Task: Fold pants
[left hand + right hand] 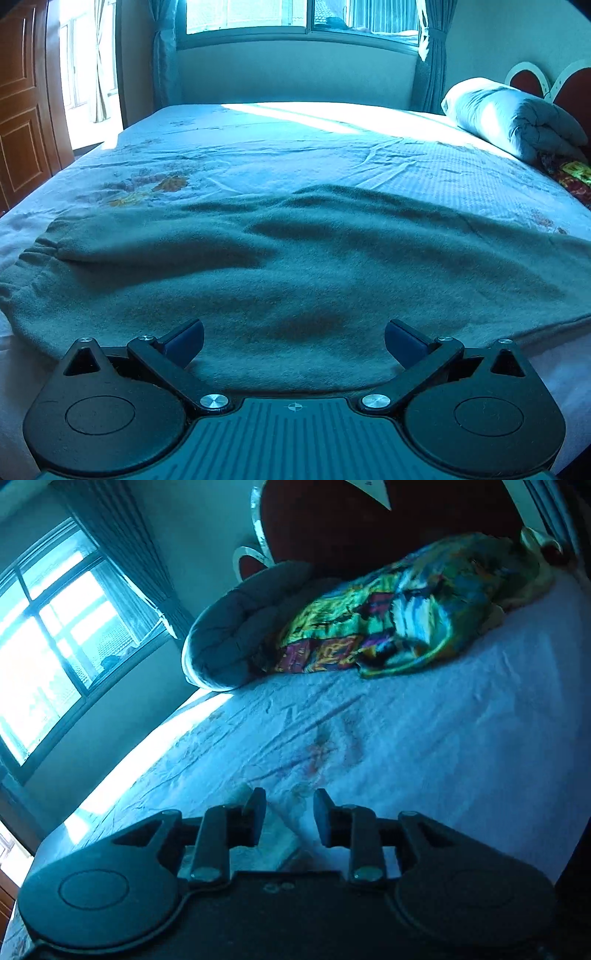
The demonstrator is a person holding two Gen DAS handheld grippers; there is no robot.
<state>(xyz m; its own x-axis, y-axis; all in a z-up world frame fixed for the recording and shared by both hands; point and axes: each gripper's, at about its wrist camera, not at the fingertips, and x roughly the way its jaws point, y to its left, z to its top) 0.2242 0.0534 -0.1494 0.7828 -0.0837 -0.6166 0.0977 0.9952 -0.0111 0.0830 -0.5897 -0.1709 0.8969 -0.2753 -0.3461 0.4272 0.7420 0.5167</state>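
Observation:
Grey fleece pants (295, 266) lie spread across the near part of the bed, with an elastic cuff (40, 247) at the left. My left gripper (293, 339) hovers over the pants' near edge, jaws wide open, nothing between them. In the right wrist view the pants do not show. My right gripper (290, 812) is tilted over the pale bedsheet (424, 746), its jaws a narrow gap apart with no pad pressing on anything. A pale strip (275, 834) lies below the gap; I cannot tell what it is.
A rolled grey quilt (517, 118) and a bright patterned blanket (399, 609) lie against the dark red headboard (369, 520). The window (303, 14) with curtains is behind the far side of the bed. A wooden door (22, 103) stands at the left.

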